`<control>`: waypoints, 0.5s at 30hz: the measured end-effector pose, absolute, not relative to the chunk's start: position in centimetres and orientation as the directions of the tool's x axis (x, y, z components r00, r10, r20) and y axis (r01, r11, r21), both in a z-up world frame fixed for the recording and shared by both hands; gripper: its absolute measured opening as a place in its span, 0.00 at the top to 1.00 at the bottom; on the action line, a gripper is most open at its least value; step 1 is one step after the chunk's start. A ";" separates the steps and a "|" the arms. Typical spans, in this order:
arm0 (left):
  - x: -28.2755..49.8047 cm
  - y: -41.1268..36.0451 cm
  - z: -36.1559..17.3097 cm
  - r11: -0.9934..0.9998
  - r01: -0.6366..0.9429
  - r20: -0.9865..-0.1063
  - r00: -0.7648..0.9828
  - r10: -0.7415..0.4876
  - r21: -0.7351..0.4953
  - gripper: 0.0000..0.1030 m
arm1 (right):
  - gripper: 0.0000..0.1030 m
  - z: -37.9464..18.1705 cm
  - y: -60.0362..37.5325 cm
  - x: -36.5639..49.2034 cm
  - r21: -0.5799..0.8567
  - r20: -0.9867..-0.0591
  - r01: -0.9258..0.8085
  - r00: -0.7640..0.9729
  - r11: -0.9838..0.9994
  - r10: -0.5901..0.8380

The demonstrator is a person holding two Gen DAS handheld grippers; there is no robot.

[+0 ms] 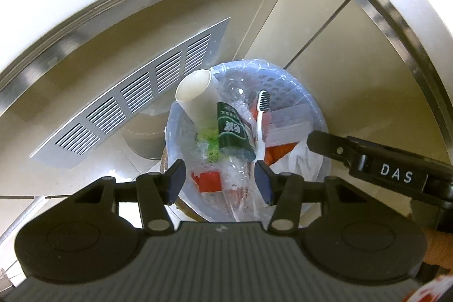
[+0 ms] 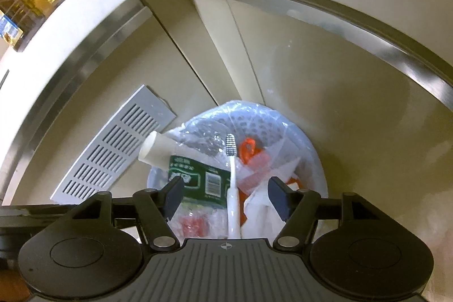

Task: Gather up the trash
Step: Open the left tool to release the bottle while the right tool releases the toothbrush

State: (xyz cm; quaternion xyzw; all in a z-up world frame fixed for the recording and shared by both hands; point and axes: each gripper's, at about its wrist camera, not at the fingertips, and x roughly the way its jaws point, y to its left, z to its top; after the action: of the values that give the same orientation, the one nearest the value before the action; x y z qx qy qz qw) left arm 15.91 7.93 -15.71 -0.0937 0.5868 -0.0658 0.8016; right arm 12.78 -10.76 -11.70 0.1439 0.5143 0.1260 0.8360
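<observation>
We are holding both hand-held grippers, left (image 1: 220,181) and right (image 2: 225,196), open and empty over the bin (image 1: 317,115), where a toothbrush (image 2: 232,188) is lying.

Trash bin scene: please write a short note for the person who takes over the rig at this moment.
Left tongs: open, empty, over the near rim of the trash bin.
Right tongs: open, holding nothing; the toothbrush lies between the fingers, not pinched.
In the bin: toothbrush, paper cup, green-labelled bottle, red scraps, white plastic bag.
Done: these pieces are in the bin.
Left: no other trash is in view; look around for more.
</observation>
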 end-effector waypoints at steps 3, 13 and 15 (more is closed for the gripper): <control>15.7 7.9 -15.6 0.974 -0.007 -0.926 0.312 -0.212 -0.225 0.47 | 0.36 -11.6 -11.3 12.3 0.358 -0.831 -0.063 0.433 0.932 0.349; 14.1 8.0 -13.9 0.978 -0.031 -0.906 0.383 -0.180 -0.208 0.23 | 0.36 -10.4 -12.8 10.2 0.314 -0.842 -0.110 0.428 0.943 0.330; 13.6 7.9 -13.3 0.977 -0.046 -0.899 0.403 -0.171 -0.207 0.19 | 0.36 -10.1 -13.0 9.7 0.312 -0.841 -0.126 0.424 0.942 0.335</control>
State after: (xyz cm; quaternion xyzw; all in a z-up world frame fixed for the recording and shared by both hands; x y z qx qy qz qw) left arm 13.56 7.88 -13.32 -0.0997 0.5451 -0.0378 0.8316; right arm 9.69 -13.05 -10.07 0.1008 0.5187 0.1378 0.8377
